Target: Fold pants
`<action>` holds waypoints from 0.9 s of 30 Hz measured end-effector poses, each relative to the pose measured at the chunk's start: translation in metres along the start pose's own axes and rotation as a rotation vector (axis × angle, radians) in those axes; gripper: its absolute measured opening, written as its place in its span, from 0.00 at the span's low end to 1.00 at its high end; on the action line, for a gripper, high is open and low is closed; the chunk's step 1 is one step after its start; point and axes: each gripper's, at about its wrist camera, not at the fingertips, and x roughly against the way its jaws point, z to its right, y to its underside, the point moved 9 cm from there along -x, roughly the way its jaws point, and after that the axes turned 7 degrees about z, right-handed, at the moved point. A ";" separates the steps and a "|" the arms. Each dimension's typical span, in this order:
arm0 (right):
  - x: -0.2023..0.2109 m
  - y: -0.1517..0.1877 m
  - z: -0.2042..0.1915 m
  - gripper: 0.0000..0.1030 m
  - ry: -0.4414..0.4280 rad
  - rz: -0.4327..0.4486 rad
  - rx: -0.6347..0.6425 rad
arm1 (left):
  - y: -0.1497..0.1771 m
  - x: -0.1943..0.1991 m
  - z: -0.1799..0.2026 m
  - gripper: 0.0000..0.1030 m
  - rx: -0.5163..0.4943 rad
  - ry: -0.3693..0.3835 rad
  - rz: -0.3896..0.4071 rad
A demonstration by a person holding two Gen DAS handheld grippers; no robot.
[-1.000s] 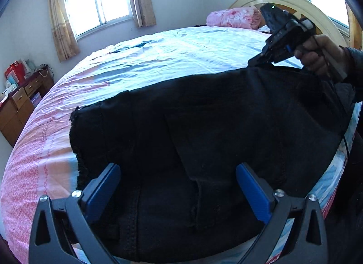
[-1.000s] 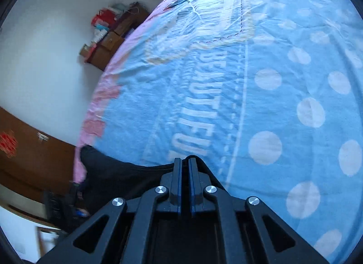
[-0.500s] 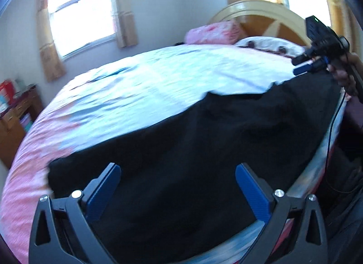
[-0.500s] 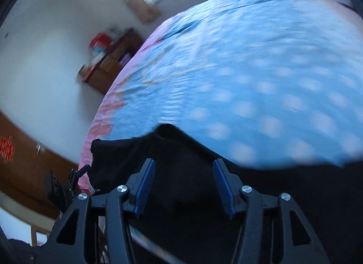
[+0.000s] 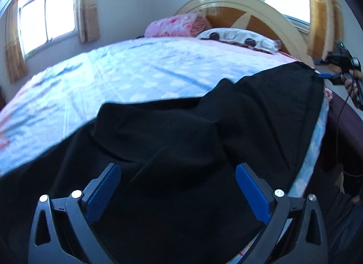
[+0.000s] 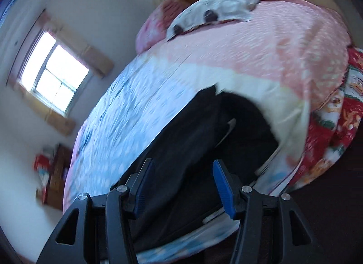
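Black pants (image 5: 181, 150) lie spread along the near edge of the bed, with loose folds in the middle. My left gripper (image 5: 179, 173) is open and empty, just above the pants. My right gripper (image 6: 181, 168) is open and empty over the far end of the pants (image 6: 204, 139). In the left wrist view the right gripper (image 5: 326, 75) shows at the far right, held in a hand beside the pants' end.
The bed has a blue dotted sheet (image 5: 136, 78) with pink borders (image 6: 261, 48). Pillows (image 5: 236, 37) and a folded pink blanket (image 5: 174, 25) lie by the wooden headboard (image 5: 238, 5). A red patterned cover (image 6: 335, 116) hangs off the bed's side. A wooden cabinet (image 6: 54, 173) stands by the wall.
My right gripper has opened, let go of the pants and swung toward the headboard end. The pants now lie stretched out along the bed edge. My left gripper stayed open.
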 end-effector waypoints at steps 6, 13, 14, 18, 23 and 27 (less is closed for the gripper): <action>-0.032 -0.011 0.005 0.38 0.003 0.013 -0.026 | 0.013 -0.007 -0.007 1.00 0.032 -0.017 -0.027; -0.003 -0.025 -0.035 0.07 -0.109 0.095 0.088 | 0.016 -0.008 -0.006 1.00 0.008 -0.031 -0.030; 0.010 -0.026 -0.041 0.07 -0.125 0.117 0.107 | 0.017 -0.008 -0.006 1.00 0.005 -0.032 -0.029; 0.039 -0.024 -0.028 0.07 -0.124 0.157 0.114 | 0.017 -0.008 -0.007 1.00 -0.001 -0.032 -0.023; 0.017 0.002 0.036 0.07 -0.024 0.050 -0.006 | 0.018 -0.009 -0.007 1.00 -0.011 -0.030 -0.027; 0.014 0.009 0.046 0.08 -0.040 0.031 -0.064 | 0.018 -0.008 -0.006 1.00 -0.021 -0.028 -0.027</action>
